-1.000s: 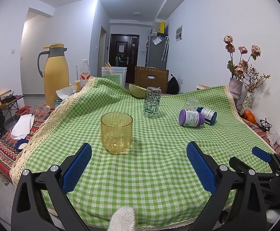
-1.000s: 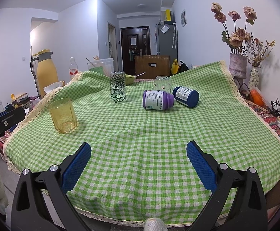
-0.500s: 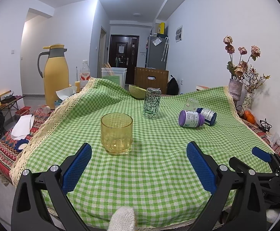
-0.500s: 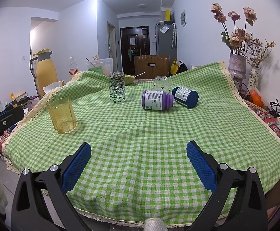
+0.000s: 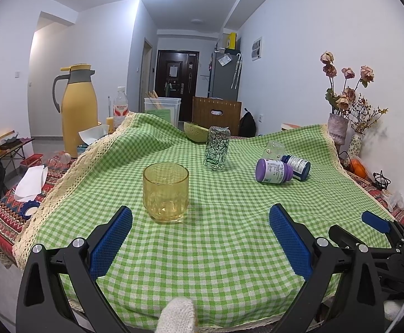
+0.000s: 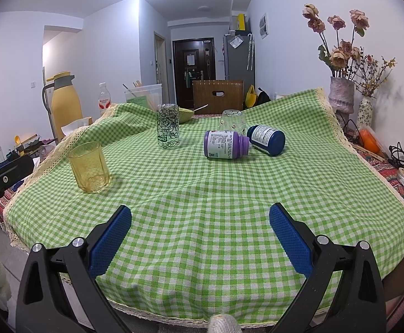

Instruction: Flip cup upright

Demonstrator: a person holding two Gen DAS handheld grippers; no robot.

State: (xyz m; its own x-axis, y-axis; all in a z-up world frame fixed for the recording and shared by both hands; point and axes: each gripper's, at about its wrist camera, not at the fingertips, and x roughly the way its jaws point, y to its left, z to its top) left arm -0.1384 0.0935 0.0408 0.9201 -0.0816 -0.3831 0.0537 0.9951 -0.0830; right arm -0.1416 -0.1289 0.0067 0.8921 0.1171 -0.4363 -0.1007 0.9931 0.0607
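Observation:
A yellow glass cup (image 5: pixel 165 191) stands upright, mouth up, on the green checked tablecloth (image 5: pixel 215 249); it also shows in the right wrist view (image 6: pixel 88 167) at the left. A patterned clear glass (image 5: pixel 216 148) (image 6: pixel 168 130) stands bottom up farther back. A small clear glass (image 5: pixel 274 149) (image 6: pixel 232 121) stands bottom up behind the bottles. My left gripper (image 5: pixel 200 238) is open and empty, just short of the yellow cup. My right gripper (image 6: pixel 200 238) is open and empty above the table's front part.
A purple bottle (image 5: pixel 273 171) (image 6: pixel 225 144) and a blue bottle (image 5: pixel 297 166) (image 6: pixel 267 139) lie on their sides at the right. A green bowl (image 5: pixel 195 134) sits at the back. A yellow thermos (image 5: pixel 77 108) stands off the table at the left. Vases of dried flowers (image 5: pixel 339 127) stand at the right.
Almost nothing has changed. The right wrist view has shifted very slightly; both grippers stay open and the cups have not moved.

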